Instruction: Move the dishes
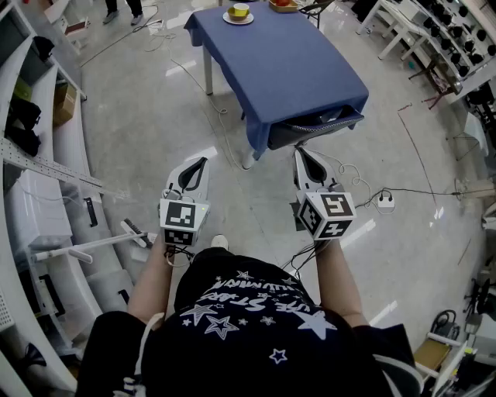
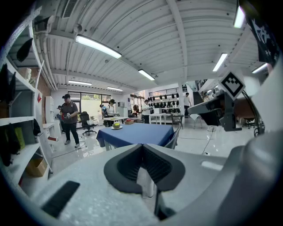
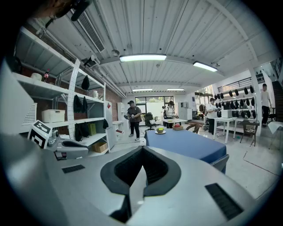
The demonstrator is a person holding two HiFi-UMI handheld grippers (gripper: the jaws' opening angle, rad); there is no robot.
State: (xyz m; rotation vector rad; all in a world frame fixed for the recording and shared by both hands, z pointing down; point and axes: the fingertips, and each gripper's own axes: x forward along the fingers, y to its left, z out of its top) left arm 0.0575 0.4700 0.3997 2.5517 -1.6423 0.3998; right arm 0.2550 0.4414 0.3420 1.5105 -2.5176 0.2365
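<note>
The left hand-held gripper [image 1: 194,167] and the right hand-held gripper [image 1: 304,159] are both closed and empty, held near the table [image 1: 279,66]. The table is cloth-covered. A bowl [image 1: 239,9] on a plate [image 1: 248,19] sits at the table's far edge. Shelving [image 1: 31,194] stands left of the table on a glossy floor [image 1: 155,101].

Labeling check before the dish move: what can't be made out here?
- Red-filled dish: head view, cut by the top edge; tiny in both gripper views.
- Yellow bowl on its plate: contents too small, every view.
- Chair: head view, mostly hidden under the blue table.
</note>
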